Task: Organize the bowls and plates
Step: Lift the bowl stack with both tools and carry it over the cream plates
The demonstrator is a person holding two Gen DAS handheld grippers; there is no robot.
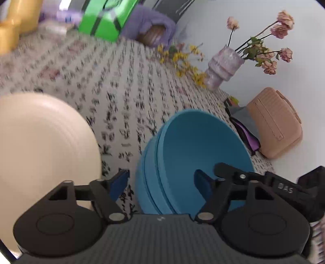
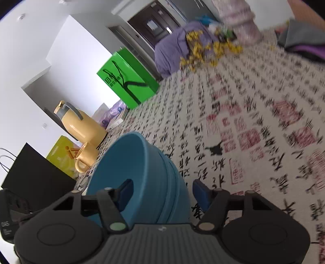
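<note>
A stack of blue bowls [image 1: 195,154] sits on the calligraphy-print tablecloth [image 1: 126,81]. My left gripper [image 1: 162,182] is open and straddles the near-left rim of the stack, one finger inside the top bowl, one outside. My right gripper [image 2: 160,193] is open and straddles the opposite rim of the blue bowls [image 2: 140,170] the same way. A stack of cream plates [image 1: 40,146] lies to the left of the bowls in the left wrist view.
A vase of dried flowers [image 1: 223,65], a tan case [image 1: 274,123], a purple cloth bundle [image 1: 150,26] and a green box [image 1: 105,18] ring the table. A yellow jug [image 2: 79,123], yellow mug [image 2: 85,158] and black box [image 2: 34,176] stand beyond the bowls.
</note>
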